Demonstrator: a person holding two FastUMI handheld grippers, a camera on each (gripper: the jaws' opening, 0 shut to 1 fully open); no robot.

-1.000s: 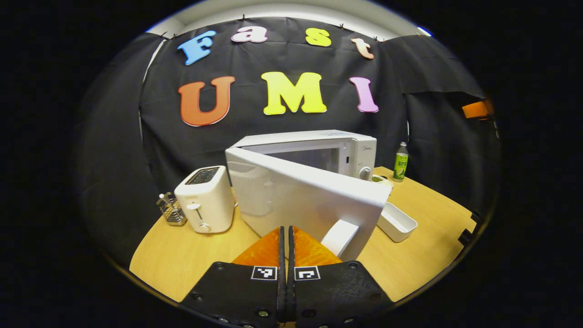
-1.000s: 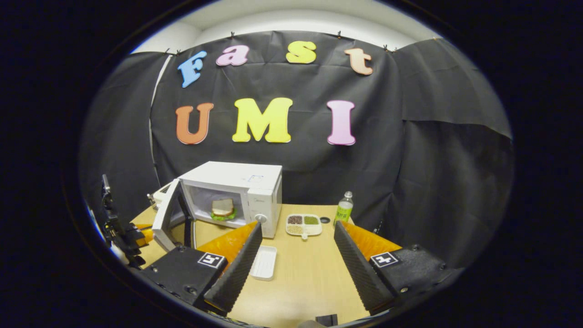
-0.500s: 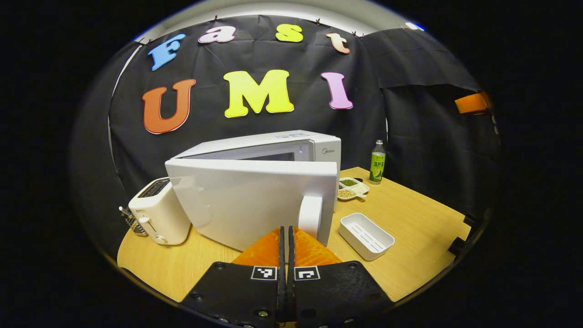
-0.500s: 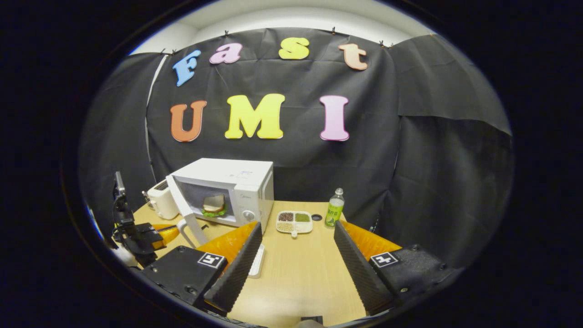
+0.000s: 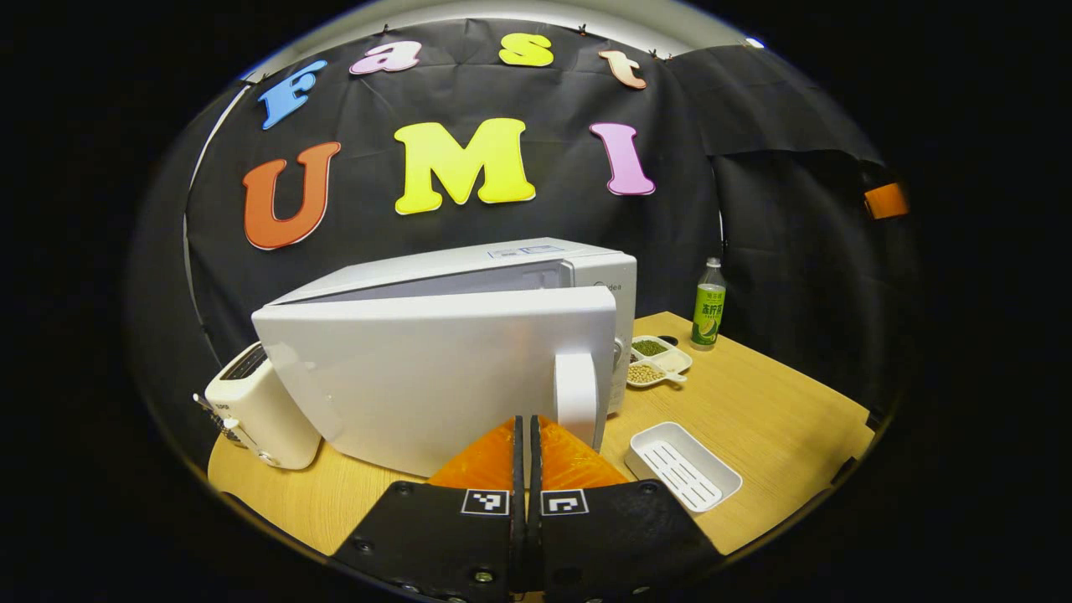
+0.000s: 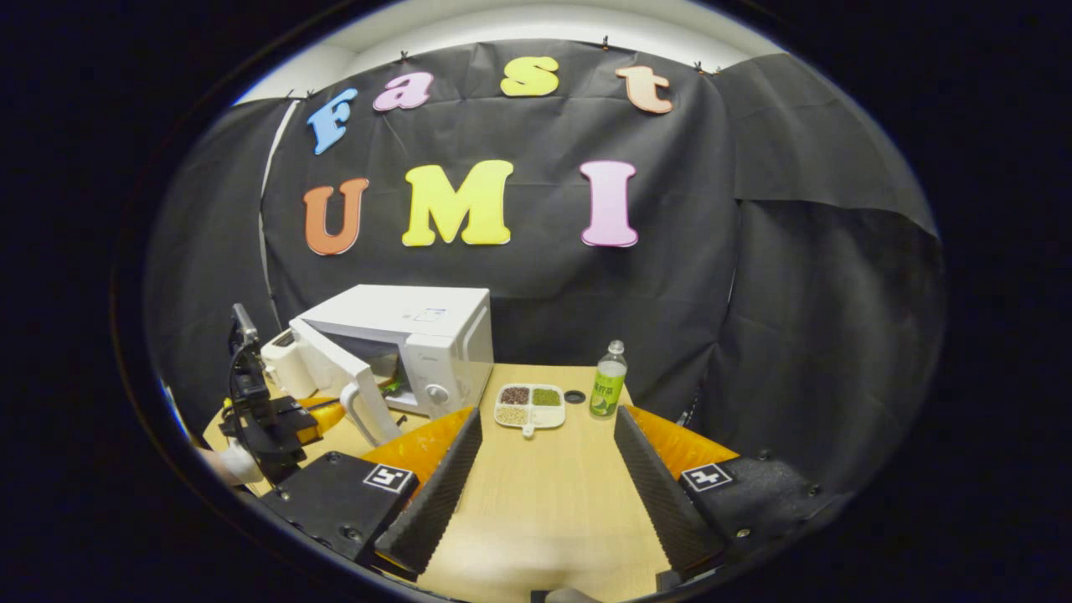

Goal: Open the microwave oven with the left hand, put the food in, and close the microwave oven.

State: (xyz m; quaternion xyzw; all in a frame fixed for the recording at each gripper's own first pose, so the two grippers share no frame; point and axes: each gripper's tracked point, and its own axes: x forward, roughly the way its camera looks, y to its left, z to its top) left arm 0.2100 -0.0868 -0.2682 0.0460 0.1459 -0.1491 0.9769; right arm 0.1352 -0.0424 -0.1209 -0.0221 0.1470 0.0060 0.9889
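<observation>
The white microwave (image 5: 536, 268) stands on the wooden table with its door (image 5: 419, 377) swung most of the way toward shut. My left gripper (image 5: 525, 423) is shut with nothing between its fingers, its tips against the door's outer face just left of the white handle (image 5: 576, 394). In the right gripper view the microwave (image 6: 419, 322) is at the left, its door (image 6: 339, 377) ajar. A sliver of the food (image 6: 390, 386) shows in the gap. The left gripper (image 6: 322, 413) sits by the door. My right gripper (image 6: 546, 414) hangs open over the table, holding nothing.
A white toaster (image 5: 255, 406) stands left of the microwave. An empty white tray (image 5: 682, 465) lies right of the door. Behind it are a divided dish of beans (image 5: 657, 360) and a green-labelled bottle (image 5: 708, 303). The table edge (image 5: 804, 502) runs close on the right.
The microwave door has swung from wide open to nearly shut, with the left gripper following against it. The right gripper has drawn back from the microwave, staying open.
</observation>
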